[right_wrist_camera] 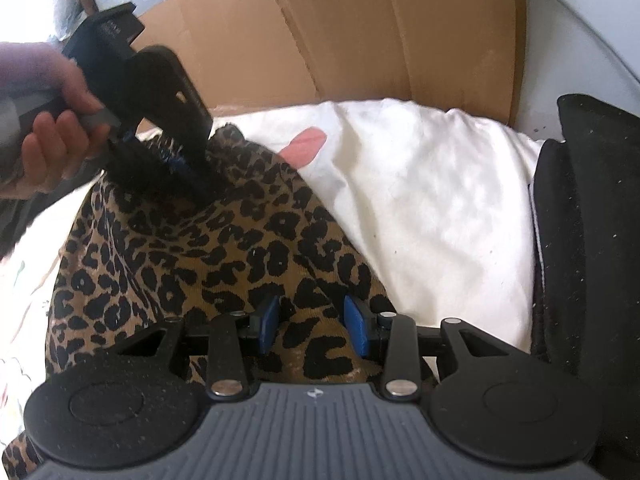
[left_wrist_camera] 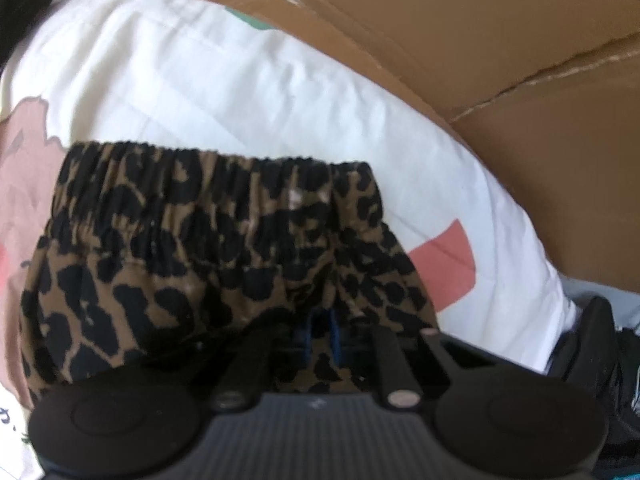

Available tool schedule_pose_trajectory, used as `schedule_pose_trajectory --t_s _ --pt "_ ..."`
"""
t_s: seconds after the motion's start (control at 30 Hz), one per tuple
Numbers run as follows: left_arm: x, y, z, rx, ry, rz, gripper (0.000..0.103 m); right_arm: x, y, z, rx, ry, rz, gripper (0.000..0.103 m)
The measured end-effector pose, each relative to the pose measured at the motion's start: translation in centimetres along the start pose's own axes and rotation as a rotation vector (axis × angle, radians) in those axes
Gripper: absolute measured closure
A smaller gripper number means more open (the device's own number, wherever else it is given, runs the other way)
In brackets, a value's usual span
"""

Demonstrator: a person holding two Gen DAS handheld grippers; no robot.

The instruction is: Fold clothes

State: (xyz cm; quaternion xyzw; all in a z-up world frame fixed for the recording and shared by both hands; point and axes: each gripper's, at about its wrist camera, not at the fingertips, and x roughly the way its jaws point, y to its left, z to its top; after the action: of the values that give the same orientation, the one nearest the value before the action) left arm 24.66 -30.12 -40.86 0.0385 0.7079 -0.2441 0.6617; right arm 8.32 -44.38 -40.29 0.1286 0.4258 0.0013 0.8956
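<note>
The leopard-print garment (right_wrist_camera: 224, 248) lies on a white sheet (right_wrist_camera: 432, 184) with pink patches, in front of a flattened cardboard box (right_wrist_camera: 360, 32) at the far side. Its gathered elastic waistband (left_wrist_camera: 216, 188) runs across the left wrist view, just beyond the left gripper (left_wrist_camera: 322, 338). That gripper points steeply down, its blue pads drawn close together and pinching a fold of the patterned cloth; in the right wrist view a hand (right_wrist_camera: 52, 128) at the far left grips its handle. The right gripper (right_wrist_camera: 312, 326) sits at the near edge of the garment, jaws partly apart with a ridge of the fabric between the blue pads (right_wrist_camera: 356, 326); whether they press on it I cannot tell. A black cushion-like object (right_wrist_camera: 592, 240) stands at the right.
</note>
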Motion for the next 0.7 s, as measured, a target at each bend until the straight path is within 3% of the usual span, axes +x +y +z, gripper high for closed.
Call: schedule_pose_trajectory --t_s 0.07,0.2,0.27,0.43,0.5,0.7 --pt "0.1 0.1 -0.1 -0.015 0.000 -0.002 0.090 0.1 0.2 -0.1 -0.017 0.011 0.002 0.067" --pt "-0.5 0.3 -0.6 -0.040 -0.006 -0.016 0.102 -0.5 0.6 -0.2 -0.027 0.013 0.003 0.099" --pt "-1.2 0.3 -0.9 -0.054 -0.015 -0.033 0.102 -1.1 0.5 -0.2 -0.007 -0.005 0.005 0.102" --pt "-4.1 -1.6 -1.7 0.029 -0.076 -0.098 0.103 -2.6 0.4 -0.7 0.032 -0.057 -0.012 0.103" --pt "-4.4 -3.1 -0.5 0.047 -0.083 -0.117 0.103 -3.2 0.6 -0.9 0.047 -0.074 -0.032 0.103" --pt "-5.3 -3.0 -0.7 0.064 -0.090 -0.143 0.103 -4.1 0.3 -1.2 0.086 -0.096 -0.085 0.103"
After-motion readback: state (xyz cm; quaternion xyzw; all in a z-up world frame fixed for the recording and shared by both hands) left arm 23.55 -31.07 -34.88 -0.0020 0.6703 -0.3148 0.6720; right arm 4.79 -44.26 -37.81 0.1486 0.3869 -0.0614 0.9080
